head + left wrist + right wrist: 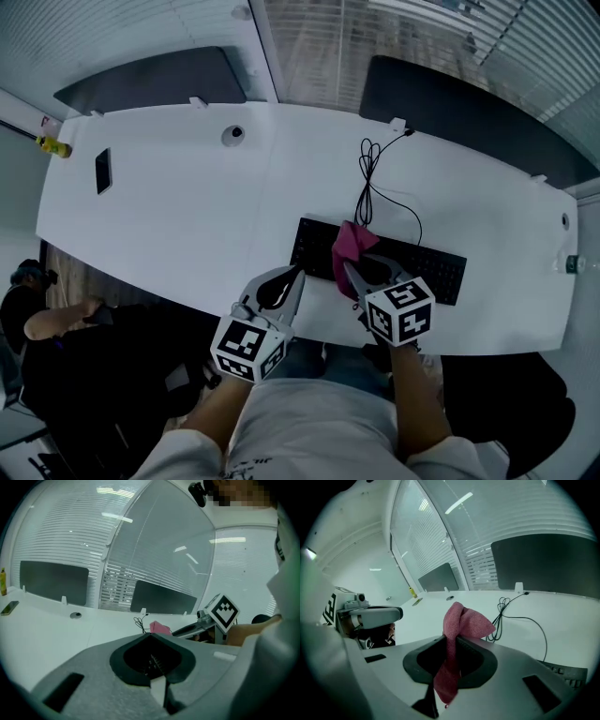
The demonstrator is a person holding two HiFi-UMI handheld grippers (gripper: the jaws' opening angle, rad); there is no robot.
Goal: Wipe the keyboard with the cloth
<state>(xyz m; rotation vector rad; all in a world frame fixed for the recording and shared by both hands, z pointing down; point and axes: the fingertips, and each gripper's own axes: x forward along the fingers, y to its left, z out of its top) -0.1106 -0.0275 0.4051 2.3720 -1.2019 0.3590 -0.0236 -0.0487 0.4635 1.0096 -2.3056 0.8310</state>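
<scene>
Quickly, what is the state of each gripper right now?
Left gripper: closed, holding nothing.
Right gripper: closed on the pink cloth.

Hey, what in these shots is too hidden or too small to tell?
Head view: the keyboard middle, covered by the cloth and right gripper.
Right gripper view: most of the keyboard, behind the gripper's body; cloth-to-key contact unclear.
Head view: yellow object at the table edge, too small to identify.
</scene>
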